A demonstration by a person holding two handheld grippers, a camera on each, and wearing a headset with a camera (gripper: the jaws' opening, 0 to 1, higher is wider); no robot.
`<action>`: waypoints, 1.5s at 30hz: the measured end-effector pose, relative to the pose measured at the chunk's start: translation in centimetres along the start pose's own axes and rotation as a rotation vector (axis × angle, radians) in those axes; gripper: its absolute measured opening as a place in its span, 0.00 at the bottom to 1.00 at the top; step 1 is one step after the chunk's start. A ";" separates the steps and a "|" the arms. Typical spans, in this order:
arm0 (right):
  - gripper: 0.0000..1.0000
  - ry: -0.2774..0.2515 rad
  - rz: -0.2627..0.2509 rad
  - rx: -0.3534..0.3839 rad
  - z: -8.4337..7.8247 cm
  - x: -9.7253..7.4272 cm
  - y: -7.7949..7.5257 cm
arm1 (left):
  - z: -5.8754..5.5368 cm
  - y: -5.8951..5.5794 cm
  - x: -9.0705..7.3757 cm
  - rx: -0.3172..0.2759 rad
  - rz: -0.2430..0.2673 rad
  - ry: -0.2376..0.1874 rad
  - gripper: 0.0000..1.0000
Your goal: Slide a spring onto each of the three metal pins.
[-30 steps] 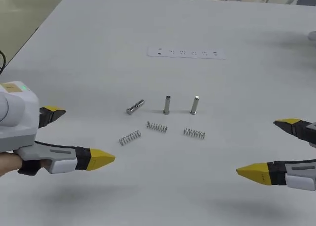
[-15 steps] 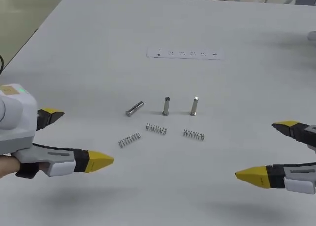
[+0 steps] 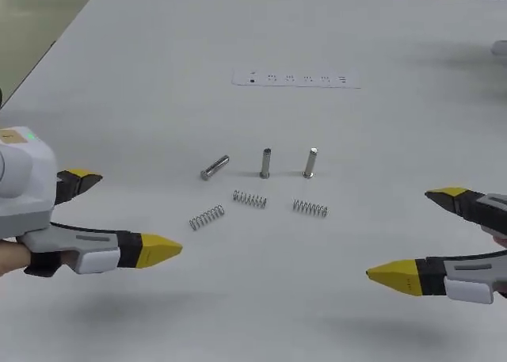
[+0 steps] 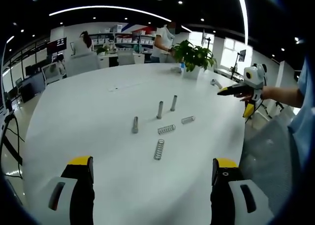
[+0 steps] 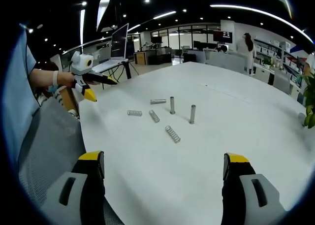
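- The left tongs [image 3: 131, 213] hang at the lower left of the head view, jaws wide and holding nothing. The right tongs [image 3: 405, 234] sit at the lower right, equally wide and empty — both well apart from the parts.
- Between them, at mid-frame on the white tabletop [image 3: 158, 77], three springs lie flat in a loose row: the left spring [image 3: 207, 218], middle spring [image 3: 249, 200] and right spring [image 3: 310, 209].
- Just above that row are the pins. The left pin [image 3: 215, 168] lies on its side, while the middle pin [image 3: 265, 163] and right pin [image 3: 310, 163] stand upright.
- No spring is on a pin yet.
- The springs look light and thin-wired, likely to roll or squash. A gentle pinch across the coils near one end would leave the other end open for the pin.
- The pins look stiff, smooth and slippery — an upright one could topple at a nudge, so steady it low on the shank.
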State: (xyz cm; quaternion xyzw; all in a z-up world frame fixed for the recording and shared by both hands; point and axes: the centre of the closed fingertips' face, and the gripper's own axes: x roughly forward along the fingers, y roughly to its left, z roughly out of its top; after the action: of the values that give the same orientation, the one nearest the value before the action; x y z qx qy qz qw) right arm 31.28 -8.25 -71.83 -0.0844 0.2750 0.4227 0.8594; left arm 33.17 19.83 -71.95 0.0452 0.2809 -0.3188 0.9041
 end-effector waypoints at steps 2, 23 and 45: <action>1.00 -0.001 0.001 0.002 0.0 0.0 0.0 | 0.0 0.2 0.0 -0.019 0.000 0.000 0.97; 1.00 0.007 -0.004 0.005 -0.5 -0.4 -0.5 | -0.2 0.4 0.2 0.031 -0.027 0.052 0.95; 1.00 0.021 0.000 0.029 -1.5 0.0 -0.9 | 1.5 1.1 2.6 0.101 -0.096 0.095 0.85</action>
State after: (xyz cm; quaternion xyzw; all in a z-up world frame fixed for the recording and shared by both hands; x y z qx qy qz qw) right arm 31.37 -9.41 -73.20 -0.0764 0.2899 0.4178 0.8577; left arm 36.18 18.85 -72.20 0.0922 0.3090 -0.3728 0.8701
